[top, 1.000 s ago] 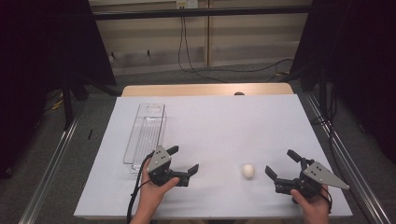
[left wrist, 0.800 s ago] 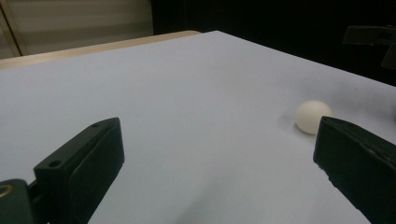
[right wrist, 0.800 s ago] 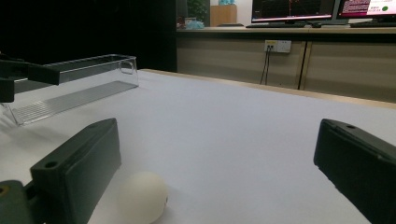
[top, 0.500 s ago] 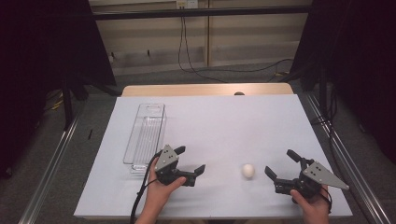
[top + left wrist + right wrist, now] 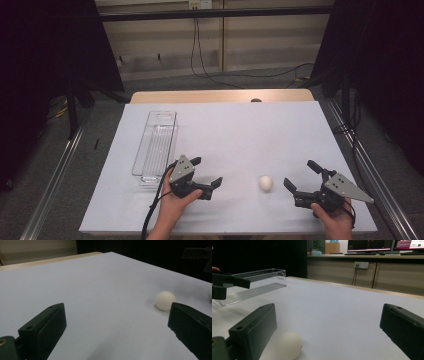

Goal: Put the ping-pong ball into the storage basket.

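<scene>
The egg (image 5: 266,183) looks light, smooth, fragile: grip its widest middle gently. Flanking it, your left gripper (image 5: 206,174) and right gripper (image 5: 301,176) stand released.

— What blocks the way to the white ball (image 5: 266,183)?
— Nothing; bare counter (image 5: 240,135) lies on both sides of it.
— Any obstacle?
— The clear plastic tray (image 5: 156,144), just beside the left gripper (image 5: 209,174), well apart from the ball.
</scene>
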`<state>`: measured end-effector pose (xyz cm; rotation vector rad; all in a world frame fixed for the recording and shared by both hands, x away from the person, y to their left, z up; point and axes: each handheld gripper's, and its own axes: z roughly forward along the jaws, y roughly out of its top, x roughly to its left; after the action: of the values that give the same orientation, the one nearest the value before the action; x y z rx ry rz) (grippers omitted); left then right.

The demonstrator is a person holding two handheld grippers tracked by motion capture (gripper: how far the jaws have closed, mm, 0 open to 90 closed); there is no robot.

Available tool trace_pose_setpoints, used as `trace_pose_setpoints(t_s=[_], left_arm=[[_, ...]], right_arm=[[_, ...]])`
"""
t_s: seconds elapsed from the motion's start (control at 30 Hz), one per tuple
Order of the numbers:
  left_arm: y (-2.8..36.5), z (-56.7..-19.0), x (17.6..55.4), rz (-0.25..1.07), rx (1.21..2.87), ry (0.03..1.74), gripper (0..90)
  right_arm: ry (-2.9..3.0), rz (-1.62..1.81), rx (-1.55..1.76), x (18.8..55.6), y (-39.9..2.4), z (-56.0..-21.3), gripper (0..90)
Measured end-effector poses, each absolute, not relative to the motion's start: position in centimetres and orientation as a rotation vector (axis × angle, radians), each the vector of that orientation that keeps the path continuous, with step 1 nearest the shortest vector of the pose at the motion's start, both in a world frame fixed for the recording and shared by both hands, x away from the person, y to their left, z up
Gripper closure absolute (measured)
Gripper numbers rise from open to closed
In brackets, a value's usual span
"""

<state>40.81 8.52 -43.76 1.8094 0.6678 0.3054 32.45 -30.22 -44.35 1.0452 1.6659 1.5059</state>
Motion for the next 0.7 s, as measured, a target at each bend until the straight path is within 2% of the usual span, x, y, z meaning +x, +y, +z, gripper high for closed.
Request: trace_pose_setpoints(t_s=[0.7], left_arm=[[6.7,-43.9,41.1,0.279,1.849,0.678,2.1]], right_arm=[[1.66,1.509,1.043,32.5,-30.3,-44.3,0.8]])
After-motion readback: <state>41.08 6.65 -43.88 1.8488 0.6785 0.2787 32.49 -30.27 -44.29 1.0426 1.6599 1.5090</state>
